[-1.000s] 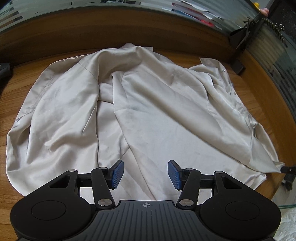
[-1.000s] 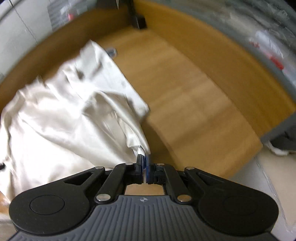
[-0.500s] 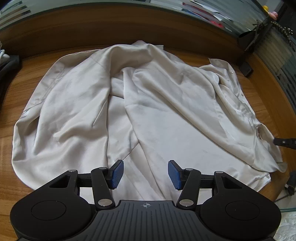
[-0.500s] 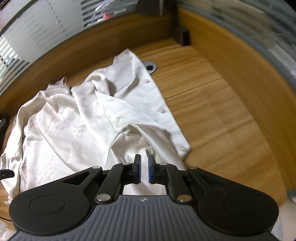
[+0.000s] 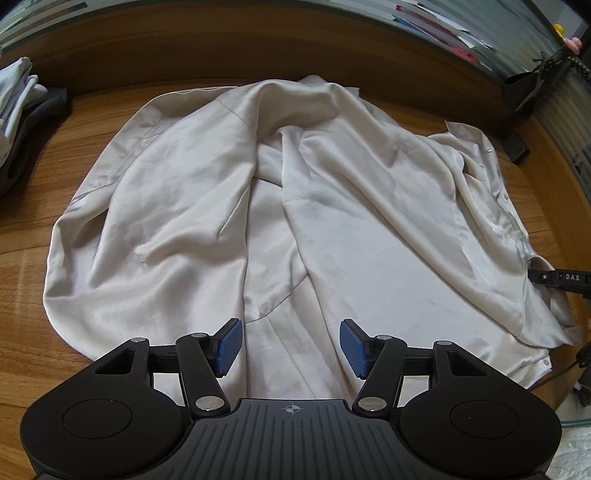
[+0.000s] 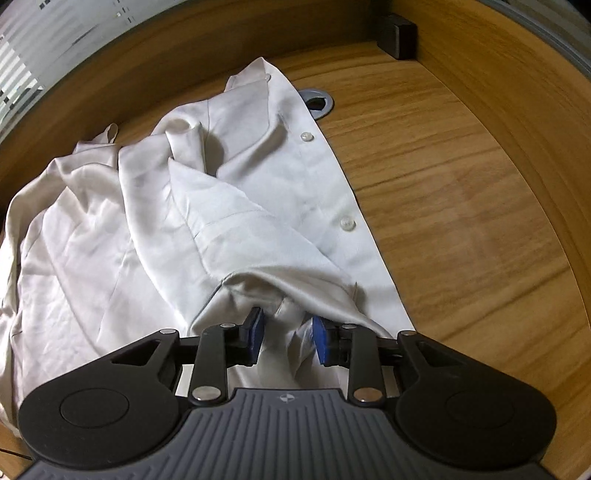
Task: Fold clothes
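Note:
A cream satin shirt (image 5: 280, 206) lies spread and creased on the wooden table (image 5: 33, 236). My left gripper (image 5: 290, 345) hovers over its near hem, jaws opening, nothing between the blue pads. In the right wrist view the same shirt (image 6: 229, 206) shows its button placket (image 6: 345, 223) along the right edge. My right gripper (image 6: 286, 339) is low over a sleeve cuff at the shirt's near edge, its jaws opening, with a fold of cloth lying loose between the pads. The right gripper's finger (image 5: 557, 277) shows at the shirt's right edge in the left wrist view.
A stack of folded clothes (image 5: 18, 122) sits at the table's far left. A round cable grommet (image 6: 317, 101) is partly under the collar. A black block (image 6: 397, 35) stands at the far corner. Raised wooden walls border the table; bare wood lies right of the shirt.
My right gripper, shut on the sleeve edge a second ago, moved over the shirt, lowered and opened, letting the cloth go. The left gripper barely shifted and widened slightly.

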